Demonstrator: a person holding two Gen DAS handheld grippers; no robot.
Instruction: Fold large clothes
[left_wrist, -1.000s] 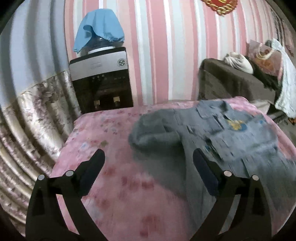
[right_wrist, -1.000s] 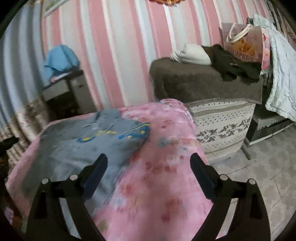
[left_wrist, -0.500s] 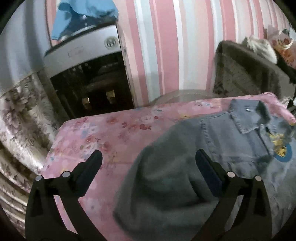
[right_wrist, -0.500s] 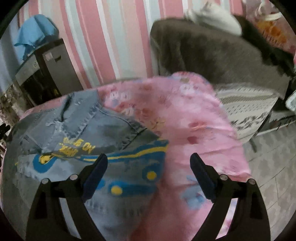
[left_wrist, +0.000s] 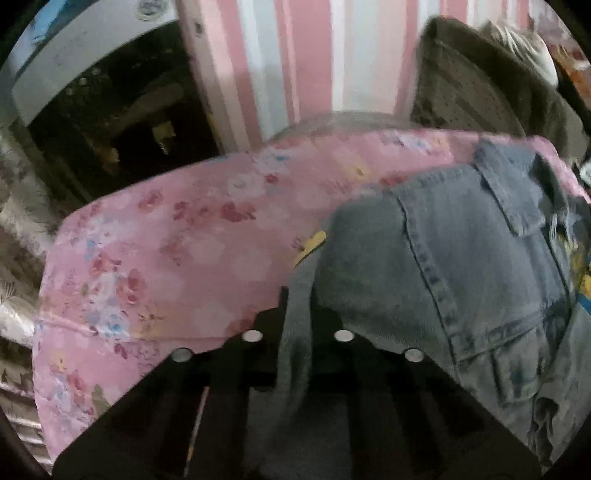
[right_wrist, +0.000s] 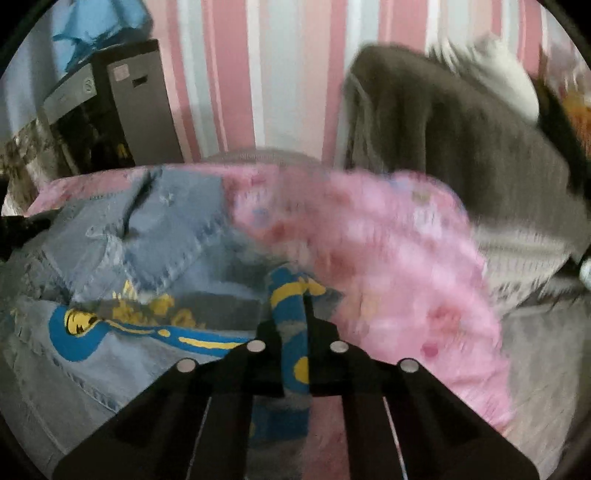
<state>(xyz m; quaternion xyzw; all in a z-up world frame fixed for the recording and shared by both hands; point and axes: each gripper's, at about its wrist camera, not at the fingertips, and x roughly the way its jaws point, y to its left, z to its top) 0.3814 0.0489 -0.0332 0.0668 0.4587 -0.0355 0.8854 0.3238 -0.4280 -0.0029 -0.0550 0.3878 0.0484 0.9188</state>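
A grey-blue denim jacket (left_wrist: 461, 258) with blue and yellow printing lies on a pink floral bedspread (left_wrist: 166, 251). My left gripper (left_wrist: 298, 306) is shut on the jacket's left shoulder edge, with cloth pinched between its black fingers. In the right wrist view the jacket (right_wrist: 147, 236) spreads to the left, collar towards the wall. My right gripper (right_wrist: 295, 310) is shut on the jacket's blue and yellow printed edge, a fold of it caught between the fingers. The bedspread (right_wrist: 388, 258) is blurred.
A black and silver water dispenser (left_wrist: 92, 92) stands beyond the bed's far left corner, also in the right wrist view (right_wrist: 110, 110). A brown covered sofa (right_wrist: 443, 129) with a white bundle sits at the right. A pink striped wall (left_wrist: 277, 55) is behind.
Both grippers moved forward and down onto the jacket and closed from wide open; each now pinches an edge of the denim.
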